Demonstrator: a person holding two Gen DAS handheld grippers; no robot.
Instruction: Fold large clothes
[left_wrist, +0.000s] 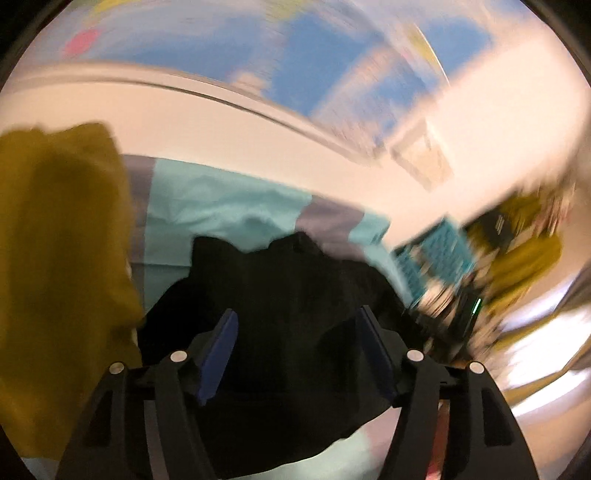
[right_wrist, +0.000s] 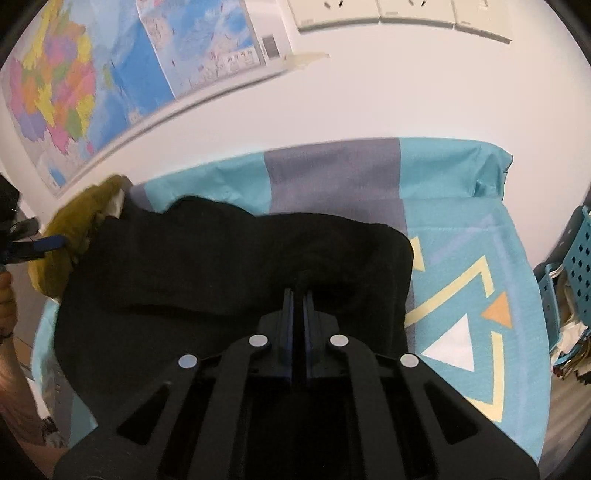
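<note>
Right claw: The right claw (right_wrist: 298, 295) is clenched tight. Its two blue pads pinch a fold of the black garment (right_wrist: 229, 266), likely so the cloth can be pulled over for a fold.
Left claw: The left claw (left_wrist: 295, 325) is released, with its pads wide apart. Black cloth lies under the gap, but the pads do not press on it. In the right view the left claw (right_wrist: 51, 242) shows at 9 o'clock, beside the yellow cloth.
Black garment: It lies spread and a bit bumpy on the bedsheet (right_wrist: 461, 236), in the middle of the view. This is the big thing to fold. It does not look neatly folded yet.
Yellow cloth: The mustard yellow cloth (right_wrist: 74, 229) sits at 9 o'clock, touching the black garment's far left edge. I cannot tell if it is folded.
Bedsheet: It is teal with a grey stripe and triangle shapes at 3 o'clock. It gives a flat, soft place for folding.
Basket: A blue basket (right_wrist: 580, 266) with holes stands at 3 o'clock, off the sheet, with more things inside.
Wall: At 11 o'clock hangs a bright map (right_wrist: 74, 85). At 1 o'clock are white sockets (right_wrist: 406, 11).
</note>
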